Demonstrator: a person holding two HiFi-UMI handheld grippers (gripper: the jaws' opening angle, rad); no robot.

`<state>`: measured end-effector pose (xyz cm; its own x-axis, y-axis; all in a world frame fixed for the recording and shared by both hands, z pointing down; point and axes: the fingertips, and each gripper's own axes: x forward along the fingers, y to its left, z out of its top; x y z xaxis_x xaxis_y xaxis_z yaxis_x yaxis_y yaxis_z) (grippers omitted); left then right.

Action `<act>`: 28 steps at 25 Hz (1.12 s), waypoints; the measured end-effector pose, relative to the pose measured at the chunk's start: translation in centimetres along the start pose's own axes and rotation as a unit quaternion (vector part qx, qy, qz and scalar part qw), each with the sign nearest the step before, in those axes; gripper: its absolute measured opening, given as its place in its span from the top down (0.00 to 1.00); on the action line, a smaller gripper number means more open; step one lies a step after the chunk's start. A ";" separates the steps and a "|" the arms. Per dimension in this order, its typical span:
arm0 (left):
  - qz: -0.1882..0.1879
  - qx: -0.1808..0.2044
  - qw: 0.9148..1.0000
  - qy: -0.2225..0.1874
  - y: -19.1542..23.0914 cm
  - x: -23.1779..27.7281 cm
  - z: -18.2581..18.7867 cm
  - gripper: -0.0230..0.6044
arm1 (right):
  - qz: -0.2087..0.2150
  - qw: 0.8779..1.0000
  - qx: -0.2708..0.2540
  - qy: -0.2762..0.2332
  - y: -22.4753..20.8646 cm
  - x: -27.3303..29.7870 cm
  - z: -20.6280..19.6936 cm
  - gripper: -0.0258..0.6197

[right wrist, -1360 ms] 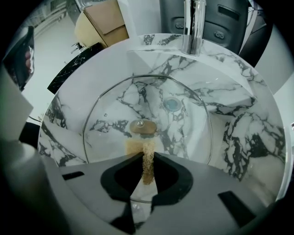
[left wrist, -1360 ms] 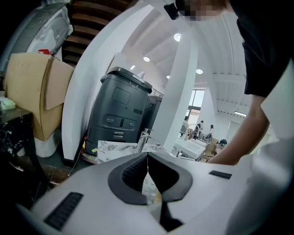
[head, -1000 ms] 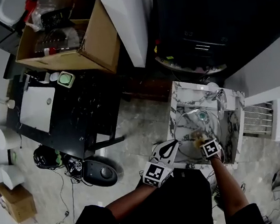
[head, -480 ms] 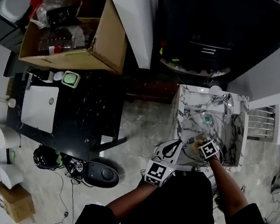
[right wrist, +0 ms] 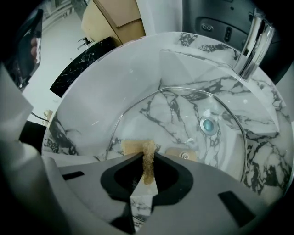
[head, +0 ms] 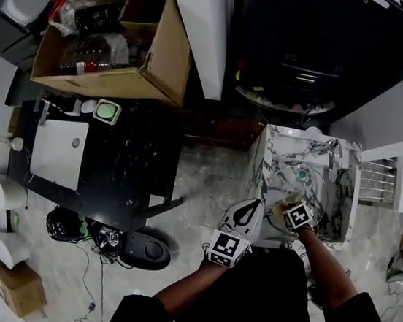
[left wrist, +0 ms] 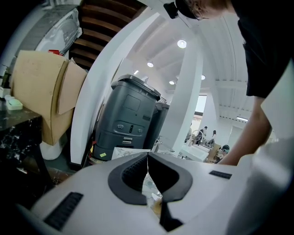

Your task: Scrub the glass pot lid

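Tan scrub pad point(right wrist: 132, 147) sits clamped in the right gripper point(right wrist: 147, 156), pressed to the glass lid point(right wrist: 183, 114) just ahead for rubbing, while the left gripper point(left wrist: 147, 156) idles closed and empty

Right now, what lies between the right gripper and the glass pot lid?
A tan scouring pad, pinched by the right gripper, touching the glass pot lid; the right gripper view shows it.

Around the right hand-held gripper point(right wrist: 146, 158), a marbled sink point(right wrist: 115, 82), with chrome faucet point(right wrist: 252, 46) and round drain point(right wrist: 208, 125) ahead. Well left of the left hand-held gripper point(head: 254, 205), a black bench point(head: 136, 165) bearing a white board point(head: 57, 155). Beyond it, an open cardboard box point(head: 88, 79) and a dark grey machine point(left wrist: 131, 114).
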<state>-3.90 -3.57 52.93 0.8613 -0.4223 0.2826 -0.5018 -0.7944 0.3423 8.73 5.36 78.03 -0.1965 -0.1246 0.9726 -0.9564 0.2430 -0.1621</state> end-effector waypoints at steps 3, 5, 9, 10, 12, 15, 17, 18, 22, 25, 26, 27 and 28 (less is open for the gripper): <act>0.010 -0.010 1.000 -0.003 0.3 -0.6 -0.2 0.94 | -0.001 1.000 0.016 -0.026 0.4 -0.2 1.3 0.86; 0.017 -0.017 1.000 -0.004 0.5 -1.1 -0.5 0.94 | 0.000 0.999 0.026 -0.044 0.6 -0.4 2.1 0.86; 0.032 -0.028 0.999 -0.009 1.0 -1.6 -1.7 0.94 | -0.005 0.996 0.031 -0.089 0.8 -1.2 3.5 0.86; 0.033 -0.027 0.999 -0.011 1.0 -1.7 -1.9 0.94 | -0.007 0.994 0.033 -0.106 0.7 -1.5 3.8 0.86; 0.036 -0.021 0.999 -0.017 1.0 -2.1 -2.2 0.94 | -0.014 0.988 0.046 -0.147 0.4 -2.6 4.4 0.86; 0.042 -0.016 0.999 -0.019 0.0 -3.8 -3.0 0.94 | -0.025 0.976 0.069 -0.207 0.5 -5.1 4.3 0.86; 0.046 -0.014 0.999 -0.022 -1.3 -5.0 -3.4 0.94 | -0.038 0.968 0.071 -0.238 0.8 -7.5 3.6 0.86; 0.047 -0.011 0.999 -0.024 -2.1 -5.5 -3.5 0.94 | -0.045 0.964 0.067 -0.252 1.0 -8.8 3.2 0.86; 0.036 0.001 0.999 -0.026 -6.0 -7.1 -3.8 0.94 | -0.076 0.948 0.079 -0.299 1.8 -13.8 -0.1 0.86; 0.026 0.014 0.999 -0.035 -9.7 -7.7 -3.5 0.94 | -0.088 0.928 0.101 -0.348 2.5 -18.2 -3.4 0.86; 0.025 0.023 0.999 -0.041 -11.3 -8.1 -3.4 0.94 | -0.090 0.919 0.105 -0.368 3.1 -20.0 -4.7 0.86; 0.025 0.037 0.998 -0.046 -13.2 -8.7 -3.4 0.94 | -0.092 0.911 0.106 -0.387 3.9 -21.7 -6.2 0.86; 0.029 0.053 0.997 -0.051 -15.0 -9.5 -3.6 0.94 | -0.094 0.903 0.106 -0.405 5.0 -23.3 -7.8 0.86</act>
<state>-4.89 13.94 48.33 0.8379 -0.5063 0.2040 -0.5437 -0.8072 0.2297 10.20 17.01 55.84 -0.0377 -0.8280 0.5595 -0.9924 -0.0347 -0.1181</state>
